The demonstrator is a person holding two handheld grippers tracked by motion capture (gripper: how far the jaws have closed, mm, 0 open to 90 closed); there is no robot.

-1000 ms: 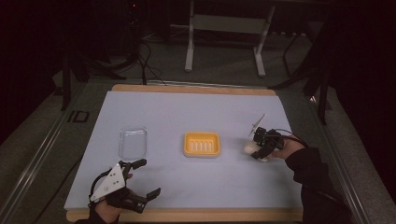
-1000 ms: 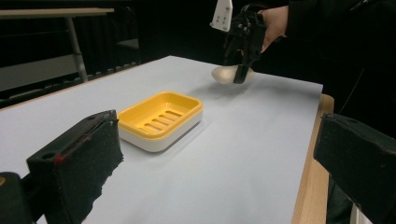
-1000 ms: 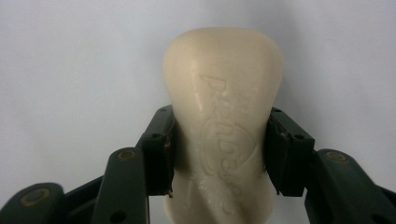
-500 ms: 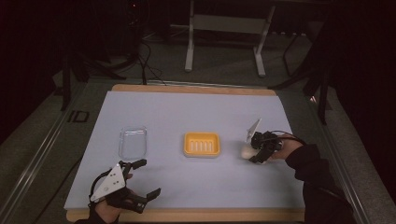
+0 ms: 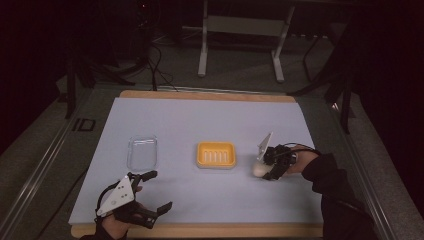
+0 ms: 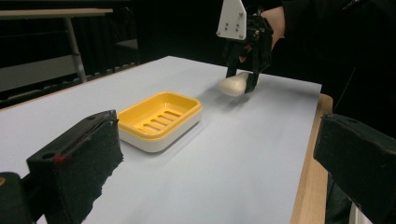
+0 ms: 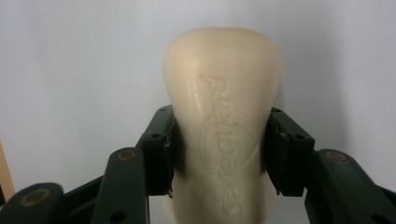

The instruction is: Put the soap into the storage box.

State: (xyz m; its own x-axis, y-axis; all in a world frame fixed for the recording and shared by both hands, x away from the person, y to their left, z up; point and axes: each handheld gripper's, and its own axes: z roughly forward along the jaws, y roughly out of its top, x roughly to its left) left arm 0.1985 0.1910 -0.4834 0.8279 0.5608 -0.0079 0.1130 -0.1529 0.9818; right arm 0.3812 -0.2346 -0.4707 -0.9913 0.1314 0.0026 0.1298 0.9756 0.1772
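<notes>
A cream bar of soap (image 7: 224, 116) with embossed lettering sits clamped between the black jaws of my right gripper (image 7: 219, 149). In the high view that gripper (image 5: 267, 169) holds the soap (image 5: 259, 169) just right of a yellow soap dish (image 5: 215, 154) with a white base, at the middle of the table. From the left gripper view the soap (image 6: 233, 84) hangs a little above the mat, past the dish (image 6: 160, 118). My left gripper (image 5: 150, 192) stands open near the front left edge, nothing between its pads (image 6: 77, 163).
A clear plastic lid or tray (image 5: 142, 152) lies left of the dish. A pale blue mat (image 5: 200, 120) covers the wooden table (image 5: 210, 95). Dark floor, cables and a metal stand lie beyond the far edge.
My right gripper has moved left toward the dish with the soap in it and has tilted over. The left gripper has stayed put.
</notes>
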